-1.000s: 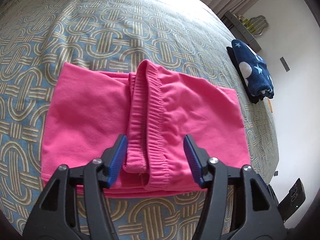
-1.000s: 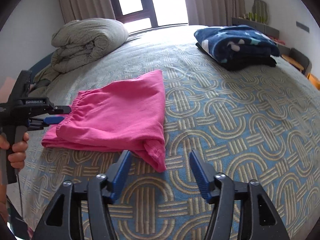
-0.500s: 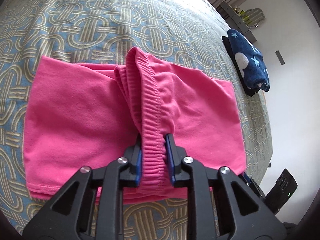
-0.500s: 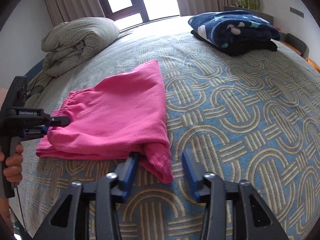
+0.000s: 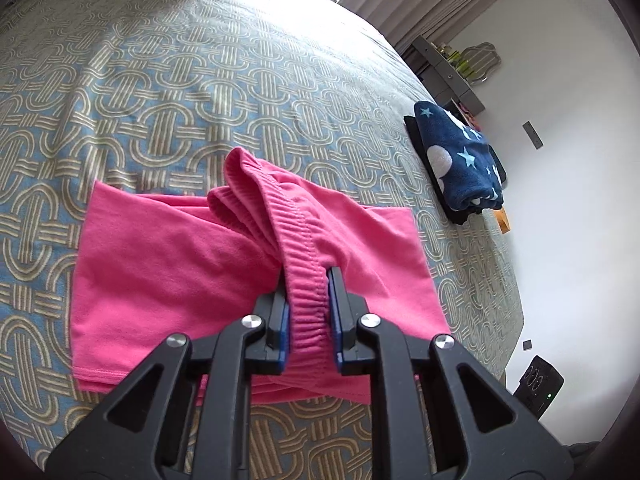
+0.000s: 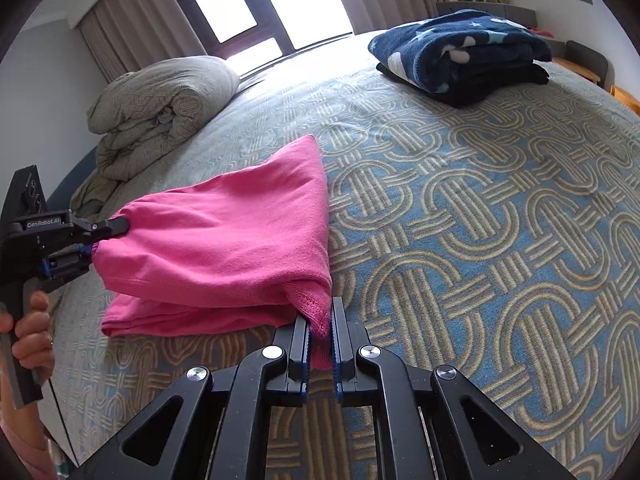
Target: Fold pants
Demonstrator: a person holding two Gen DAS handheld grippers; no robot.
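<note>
the pink pants (image 5: 240,264) lie part-folded on the patterned bedspread (image 5: 160,92), lower centre of the left wrist view and left of centre in the right wrist view. the left gripper (image 5: 308,312) is pinched on the elastic waistband (image 5: 296,232); its jaws have just been closing, with the waistband between them. the right gripper (image 6: 320,336) has also just been closing and now nips the hemmed corner (image 6: 314,304) of the bundle.

key relation: the two grips sit at opposite ends of the near edge, which runs left to right across the lower half of the right wrist view, from the left gripper at mid-left to the right gripper at bottom centre. the far edge rests toward the upper centre, so the coming fold likely carries the held edge away from both grippers.

hard to make out: the layer count under the raised cloth, and how many layers each pad holds. the folded navy blanket (image 6: 460,56) and rolled duvet (image 6: 160,100) lie well apart.
</note>
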